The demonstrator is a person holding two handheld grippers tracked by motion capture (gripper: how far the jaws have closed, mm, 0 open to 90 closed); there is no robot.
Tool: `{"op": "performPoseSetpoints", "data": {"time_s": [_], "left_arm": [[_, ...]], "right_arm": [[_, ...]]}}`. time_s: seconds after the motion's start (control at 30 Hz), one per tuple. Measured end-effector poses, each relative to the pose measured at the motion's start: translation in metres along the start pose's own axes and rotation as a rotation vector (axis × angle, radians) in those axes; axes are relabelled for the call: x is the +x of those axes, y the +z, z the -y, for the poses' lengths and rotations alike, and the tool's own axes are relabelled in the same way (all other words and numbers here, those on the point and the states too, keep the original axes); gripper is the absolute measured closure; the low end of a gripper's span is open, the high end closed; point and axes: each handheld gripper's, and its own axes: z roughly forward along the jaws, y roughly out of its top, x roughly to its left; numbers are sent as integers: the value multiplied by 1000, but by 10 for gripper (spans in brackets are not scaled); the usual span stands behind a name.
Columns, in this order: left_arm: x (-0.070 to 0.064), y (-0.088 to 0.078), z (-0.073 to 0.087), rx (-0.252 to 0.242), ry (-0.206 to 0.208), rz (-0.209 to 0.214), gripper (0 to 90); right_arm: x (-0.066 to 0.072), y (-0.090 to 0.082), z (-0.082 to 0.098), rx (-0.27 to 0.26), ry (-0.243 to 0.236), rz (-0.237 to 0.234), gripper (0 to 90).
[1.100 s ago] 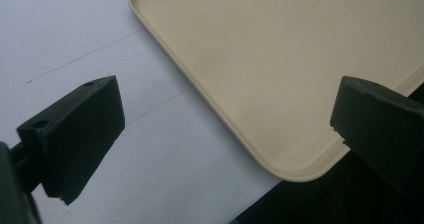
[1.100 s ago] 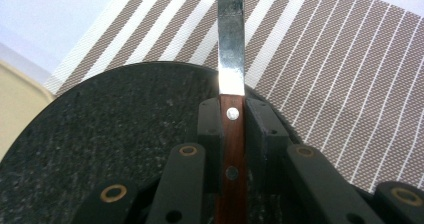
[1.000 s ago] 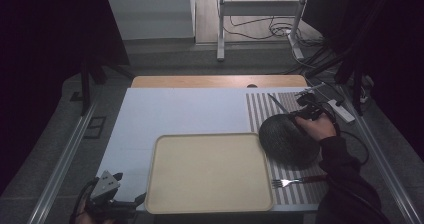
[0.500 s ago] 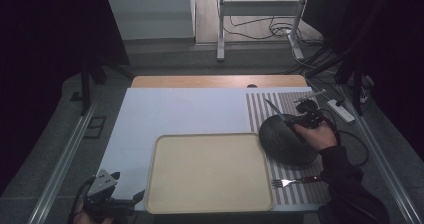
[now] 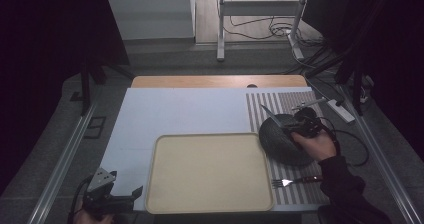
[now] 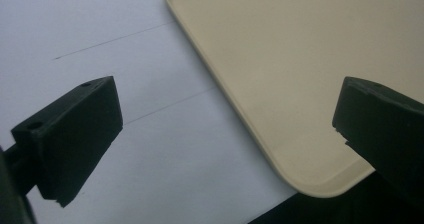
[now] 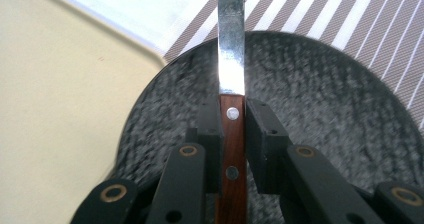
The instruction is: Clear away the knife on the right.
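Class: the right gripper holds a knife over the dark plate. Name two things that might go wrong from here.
1. The right gripper pinches only the knife by its narrow wooden handle; the long blade sticks out ahead, so it may swing or slip in the grip.
2. The blade hangs over the plate, which sits close to the tray; a low pass might scrape the plate or nudge it.
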Motion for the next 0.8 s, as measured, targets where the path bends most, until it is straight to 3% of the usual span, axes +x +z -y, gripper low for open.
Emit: {"op": "performPoseSetpoints", "data": {"time_s": [0.33,0.47,0.8], "left_arm": [[-1,2,-2,7,15,-18,0],[-3,3,-2,12,34,-23,0],[-3,2,-1,5,40,-1,0]], "right_arm": [[27,-11,16,-1,-1,-18,781],[41,-11,19,6,-21,-32,781],[74,-7,24,30,-49,-75,781]]}}
